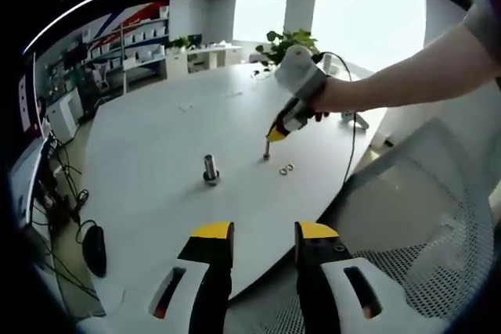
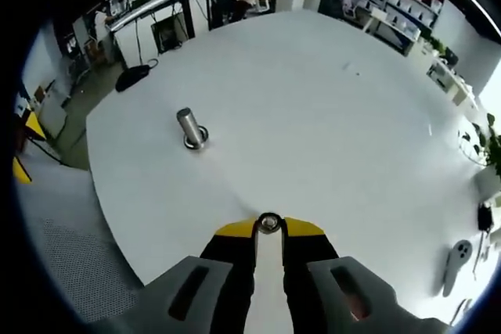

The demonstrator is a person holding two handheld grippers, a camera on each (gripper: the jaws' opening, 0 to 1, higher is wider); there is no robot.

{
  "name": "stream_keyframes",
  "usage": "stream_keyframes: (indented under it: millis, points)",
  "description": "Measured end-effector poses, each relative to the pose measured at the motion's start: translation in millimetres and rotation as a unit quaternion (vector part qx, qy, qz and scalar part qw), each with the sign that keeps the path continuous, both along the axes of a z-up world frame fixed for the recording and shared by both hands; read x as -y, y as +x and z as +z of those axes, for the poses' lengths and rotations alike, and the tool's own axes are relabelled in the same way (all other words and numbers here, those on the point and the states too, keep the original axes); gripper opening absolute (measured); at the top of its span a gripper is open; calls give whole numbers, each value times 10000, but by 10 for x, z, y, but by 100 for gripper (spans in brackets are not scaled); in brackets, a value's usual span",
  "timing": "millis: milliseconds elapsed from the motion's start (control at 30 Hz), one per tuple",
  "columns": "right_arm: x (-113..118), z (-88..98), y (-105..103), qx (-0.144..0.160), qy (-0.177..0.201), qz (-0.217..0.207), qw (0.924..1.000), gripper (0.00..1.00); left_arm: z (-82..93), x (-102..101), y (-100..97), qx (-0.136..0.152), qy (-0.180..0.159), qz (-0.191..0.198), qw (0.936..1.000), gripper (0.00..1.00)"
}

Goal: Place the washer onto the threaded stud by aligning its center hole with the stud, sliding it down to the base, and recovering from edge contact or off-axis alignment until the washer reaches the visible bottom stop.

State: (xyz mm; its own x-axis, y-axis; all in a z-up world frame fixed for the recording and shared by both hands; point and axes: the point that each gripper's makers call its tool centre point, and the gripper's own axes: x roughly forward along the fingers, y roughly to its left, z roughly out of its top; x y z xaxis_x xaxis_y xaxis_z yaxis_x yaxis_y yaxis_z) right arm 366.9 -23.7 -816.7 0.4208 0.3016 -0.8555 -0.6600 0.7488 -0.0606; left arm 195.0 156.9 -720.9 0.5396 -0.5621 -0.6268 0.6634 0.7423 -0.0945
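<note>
So in the left gripper view, the left gripper [image 1: 264, 232] sits at the bottom with its jaws apart and empty, off the table [image 1: 156, 138] edge. The stud [image 1: 210, 168] stands mid-frame; two spare washers [image 1: 286, 168] lie right of it. The right gripper [image 1: 268, 145] points down near them. In the right gripper view, that gripper [image 2: 268, 227] is clamped on a washer [image 2: 269, 223] at bottom centre, with the stud [image 2: 190, 128] well apart, up-left.

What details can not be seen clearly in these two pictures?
- Stud thread: too small in both views.
- Washer in the right gripper: its lower part is hidden between the jaws in the right gripper view.
- Spare washers on the table: too small to count surely, left gripper view.
</note>
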Motion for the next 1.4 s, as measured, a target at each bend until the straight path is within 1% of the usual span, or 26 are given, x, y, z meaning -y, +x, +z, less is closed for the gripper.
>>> stream_keyframes:
  millis: [133,267,367,500,767,867,933,967,1033,1167,1267,1300,1333,1400]
  points:
    - [-6,-21,-12,-28,-35,40,10000,13,-4,-4,2,-1,6,6,10000,29]
    - [-11,-35,24,-34,44,-48,10000,14,-4,-8,4,2,12,16,10000,29]
    - [-9,-91,20,-94,-33,-5,10000,14,-9,-16,3,-14,19,38,10000,29]
    - [-8,-116,17,-115,-66,15,9999,14,-15,-16,0,-24,28,31,10000,29]
    - [-3,-261,11,-256,-147,46,9996,14,-25,-23,0,-48,40,48,10000,29]
    - [14,-345,-3,-355,-197,6,9992,14,-31,-26,-2,-67,42,57,10000,29]
    - [28,-405,-15,-419,-286,56,9987,14,-27,-23,1,-61,25,54,10000,29]
    - [56,-445,-36,-504,-423,117,9978,14,-26,-21,1,-62,21,50,10000,29]
    - [46,-452,-25,-487,-421,126,9978,14,-27,-19,-2,-66,20,42,10000,29]
    - [46,-493,-26,-547,-417,49,9976,14,-25,-23,-1,-61,8,57,10000,29]
    - [52,-534,-42,-531,-496,58,9973,14,-27,-13,-7,-71,-2,32,10000,29]
    - [48,-521,-42,-498,-440,-13,9978,14,-33,-6,-15,-90,-3,7,10000,29]
    - [50,-528,-40,-544,-407,-81,9977,14,-38,-2,-20,-104,1,-9,9999,29]
    - [57,-518,-30,-545,-325,-154,9979,14,-40,6,-21,-100,2,-31,9999,29]
